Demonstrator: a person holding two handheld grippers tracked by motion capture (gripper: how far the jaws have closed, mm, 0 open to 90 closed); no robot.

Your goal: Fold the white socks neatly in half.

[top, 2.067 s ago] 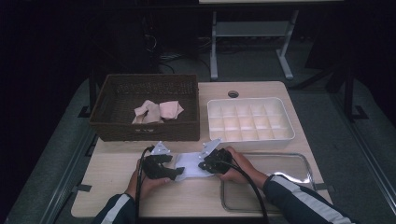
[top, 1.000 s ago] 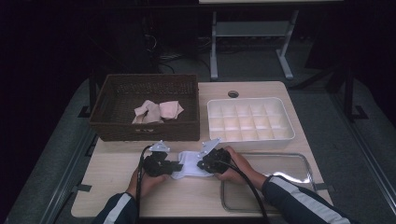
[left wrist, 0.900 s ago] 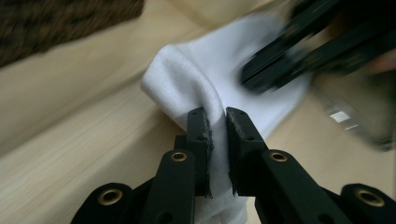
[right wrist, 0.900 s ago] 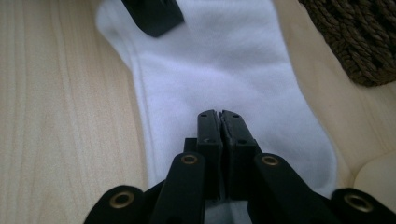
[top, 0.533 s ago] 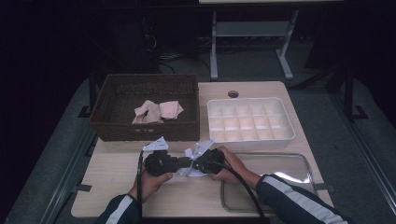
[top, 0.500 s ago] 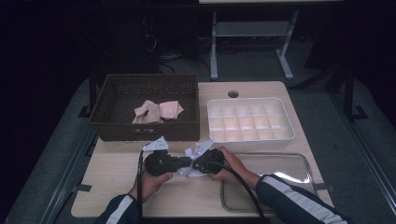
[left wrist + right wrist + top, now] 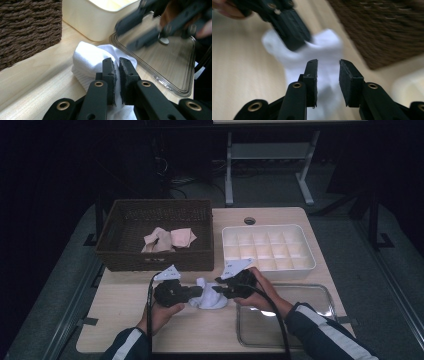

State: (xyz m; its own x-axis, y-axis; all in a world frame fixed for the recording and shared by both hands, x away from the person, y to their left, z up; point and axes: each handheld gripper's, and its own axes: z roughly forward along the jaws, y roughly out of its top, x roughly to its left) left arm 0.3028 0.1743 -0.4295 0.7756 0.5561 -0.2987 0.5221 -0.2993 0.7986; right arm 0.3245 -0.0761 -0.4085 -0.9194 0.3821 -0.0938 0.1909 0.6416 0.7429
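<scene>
A: Where is the sock?

B: The white sock [image 7: 208,296] lies bunched on the table [image 7: 130,322], in front of the basket [image 7: 156,237] and just left of the clear tray [image 7: 325,320]. It sits between the two grippers.

A: What has the left gripper got?

B: The left gripper [image 7: 117,72] is clamped on a fold of the sock. In the left gripper view its jaws stand nearly together, with thin white cloth pinched in the narrow gap, and the bulk of the sock bulges out beyond and to the left of the tips. In the high view the same gripper [image 7: 196,291] meets the sock's left edge.

A: And the right one?

B: The right gripper [image 7: 328,67] has just been opening. Its jaws stand a moderate way apart, and the sock shows through the gap, lying beyond and below the pads. The pads do not press on it. The right gripper view is blurred, so I cannot tell whether a pad brushes the cloth.

A: How close are the two grippers?

B: Close, tips facing each other across the sock. In the high view the right gripper [image 7: 218,291] hangs over the sock's right side.

A: Anything else nearby?

B: A white divided box [image 7: 268,251] behind the tray, and pinkish cloths [image 7: 167,239] in the basket.
</scene>
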